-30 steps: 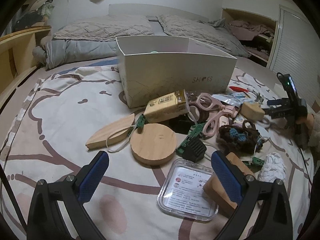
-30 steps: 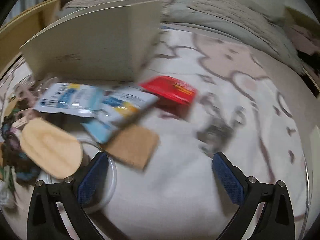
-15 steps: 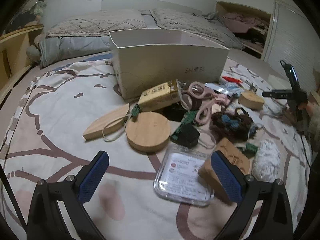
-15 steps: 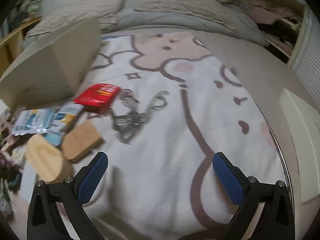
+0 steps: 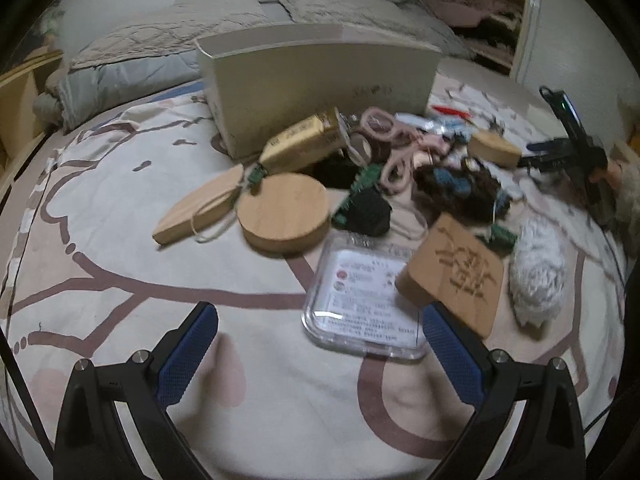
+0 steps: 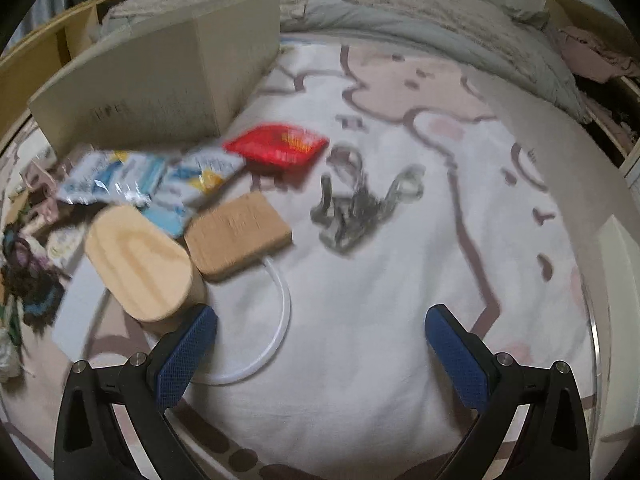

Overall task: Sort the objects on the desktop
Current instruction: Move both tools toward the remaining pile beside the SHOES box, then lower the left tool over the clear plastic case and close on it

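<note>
Both the left hand-held gripper (image 5: 320,340) and right hand-held gripper (image 6: 321,340) hover with fingers apart and empty over a bed (image 5: 100,240), where cluttered objects (image 5: 380,184) lie just near of a white box (image 5: 320,76).

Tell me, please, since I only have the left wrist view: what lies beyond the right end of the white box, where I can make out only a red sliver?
Observer: In the right wrist view that sliver is a flat red packet lying just off the white box corner.
Operator: Thank you. Is anything metal near it?
Observer: Yes, a bunch of metal clips or keys lies on the blanket to its right, too blurred to tell which.
Operator: And is the right gripper holding anything?
Observer: No, the right gripper is open and empty above bare blanket, with an oval wooden piece beside its left finger.
</note>
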Tool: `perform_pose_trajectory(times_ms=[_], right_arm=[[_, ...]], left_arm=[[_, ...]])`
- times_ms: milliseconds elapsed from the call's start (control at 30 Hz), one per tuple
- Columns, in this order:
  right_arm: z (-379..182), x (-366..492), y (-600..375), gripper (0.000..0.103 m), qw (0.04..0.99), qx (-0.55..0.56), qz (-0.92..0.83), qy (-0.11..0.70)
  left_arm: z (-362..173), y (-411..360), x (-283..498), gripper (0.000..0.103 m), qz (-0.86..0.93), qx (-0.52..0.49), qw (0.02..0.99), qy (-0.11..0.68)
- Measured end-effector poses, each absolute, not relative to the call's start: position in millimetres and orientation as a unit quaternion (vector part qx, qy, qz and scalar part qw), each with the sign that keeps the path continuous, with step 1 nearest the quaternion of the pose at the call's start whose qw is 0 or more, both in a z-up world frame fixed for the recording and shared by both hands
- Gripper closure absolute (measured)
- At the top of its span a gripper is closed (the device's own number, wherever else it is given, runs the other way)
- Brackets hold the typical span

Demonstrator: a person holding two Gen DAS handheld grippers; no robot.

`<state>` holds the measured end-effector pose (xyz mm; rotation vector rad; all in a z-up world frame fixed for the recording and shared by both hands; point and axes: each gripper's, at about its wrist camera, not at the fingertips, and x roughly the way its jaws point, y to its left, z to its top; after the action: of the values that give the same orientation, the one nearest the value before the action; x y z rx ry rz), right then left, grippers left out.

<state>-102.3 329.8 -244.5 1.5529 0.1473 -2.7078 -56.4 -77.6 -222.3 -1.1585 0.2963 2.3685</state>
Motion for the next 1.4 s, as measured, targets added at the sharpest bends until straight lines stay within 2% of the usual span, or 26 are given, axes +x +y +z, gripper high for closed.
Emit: perform_pose_trajectory(times_ms=[467, 633, 967, 1200, 1400], right_arm=[[-249.6, -102.0, 330.9, 0.000, 0.011, 0.482, -0.876, 0.030], [-248.5, -100.8, 329.2, 0.000, 0.008, 0.478, -0.877, 0.036], [-248.2, -98.6, 330.8, 0.000, 0.009, 0.477, -0.878, 0.031], [-248.7, -99.0, 330.5, 0.000, 0.010, 0.477, -0.878, 0.029], [-248.8, -100.3, 329.7, 0.000, 0.012, 0.480, -0.877, 0.028]], left_arm=[[-237.1, -45.8, -50.0, 0.000, 0.843, -0.429, 0.268, 0.184], [-239.5, -40.4, -62.0, 0.000, 0.848, -0.431, 0.244, 0.191], [-240.5, -57.7, -73.2, 0.000, 0.863, -0.439, 0.197, 0.155], [-239.3, -90.9, -85.7, 0.000, 0.871, -0.461, 0.145, 0.085], [-238.3, -109.9, -91.1, 0.000, 0.878, -0.466, 0.094, 0.057]])
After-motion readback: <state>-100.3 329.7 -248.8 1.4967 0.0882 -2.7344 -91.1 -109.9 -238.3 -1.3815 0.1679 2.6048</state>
